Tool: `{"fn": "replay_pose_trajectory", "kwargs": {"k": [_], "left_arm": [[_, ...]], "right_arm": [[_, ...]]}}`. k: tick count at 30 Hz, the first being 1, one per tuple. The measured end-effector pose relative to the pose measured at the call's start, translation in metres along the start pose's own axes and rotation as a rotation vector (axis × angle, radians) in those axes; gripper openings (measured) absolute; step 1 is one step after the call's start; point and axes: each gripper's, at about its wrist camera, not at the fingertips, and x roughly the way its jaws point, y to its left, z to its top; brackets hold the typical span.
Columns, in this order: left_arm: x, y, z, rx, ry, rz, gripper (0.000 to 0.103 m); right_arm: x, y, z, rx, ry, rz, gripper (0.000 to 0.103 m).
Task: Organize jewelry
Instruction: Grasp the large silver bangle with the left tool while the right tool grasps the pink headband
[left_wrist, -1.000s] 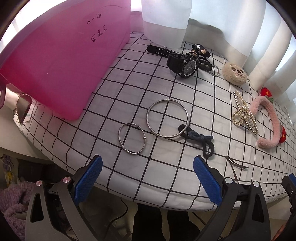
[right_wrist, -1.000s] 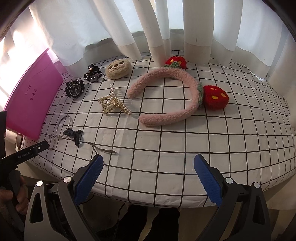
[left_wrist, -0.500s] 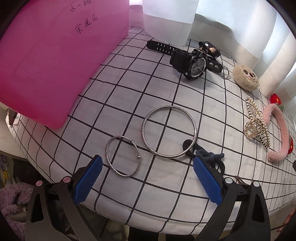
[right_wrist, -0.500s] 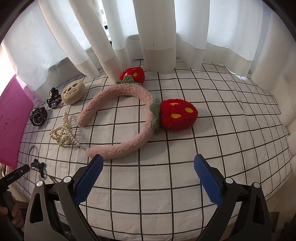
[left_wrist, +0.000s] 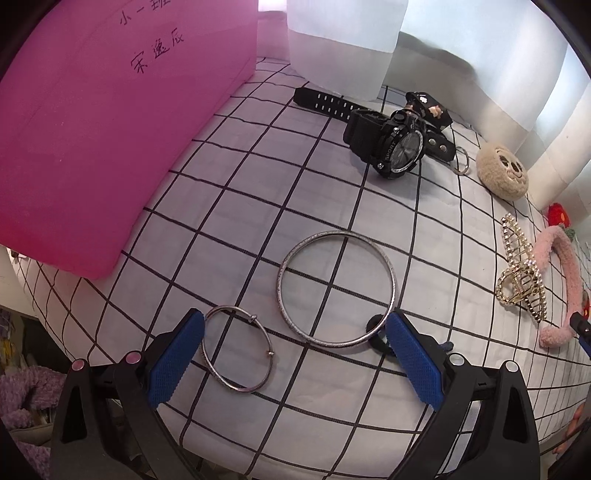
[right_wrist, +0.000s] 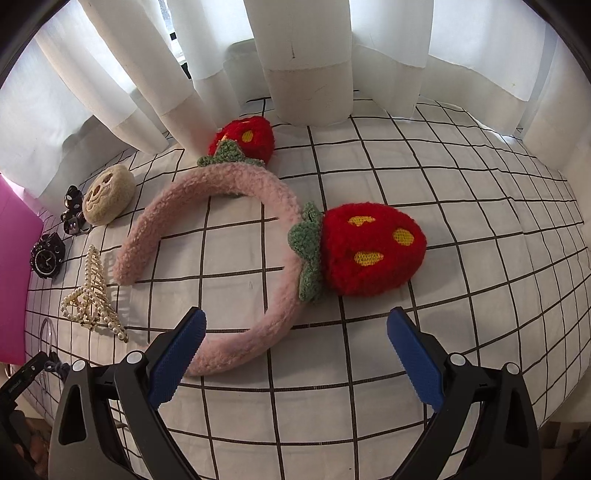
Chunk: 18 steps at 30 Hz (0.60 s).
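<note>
My left gripper (left_wrist: 295, 354) is open, low over the checked cloth, with a small silver bangle (left_wrist: 236, 356) beside its left finger and a large silver bangle (left_wrist: 336, 288) just ahead. A dark hair tie (left_wrist: 376, 334) peeks out by the right finger. My right gripper (right_wrist: 295, 354) is open over the lower end of a pink fluffy headband (right_wrist: 258, 266) with two red strawberries (right_wrist: 369, 251). A black sport watch (left_wrist: 391, 147), a pearl hair claw (left_wrist: 521, 277) and a beige plush clip (left_wrist: 502, 173) lie further off.
A pink plastic box (left_wrist: 92, 129) with handwriting fills the left of the left wrist view. White curtains (right_wrist: 306, 55) hang along the far side of the table. The cloth's front edge drops off just under both grippers. A black charm strap (left_wrist: 428, 107) lies behind the watch.
Both grippers have moved forward and lower toward the table. The bangles now sit between the left fingers' reach, and the headband has come close under the right gripper. Nothing was grasped.
</note>
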Motion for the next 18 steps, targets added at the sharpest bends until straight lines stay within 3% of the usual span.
{"fn": "replay_pose_trajectory", "kwargs": {"k": [12,18], "left_arm": [[0.026,-0.013,0.016,0.013,0.008,0.019,0.097],[0.025,-0.013,0.011,0.04,-0.053,0.021,0.098]], "right_arm": [[0.021,0.006,-0.001,-0.026,0.025,-0.064,0.094],[0.026,0.012,-0.002,-0.053,0.001,-0.099,0.094]]}}
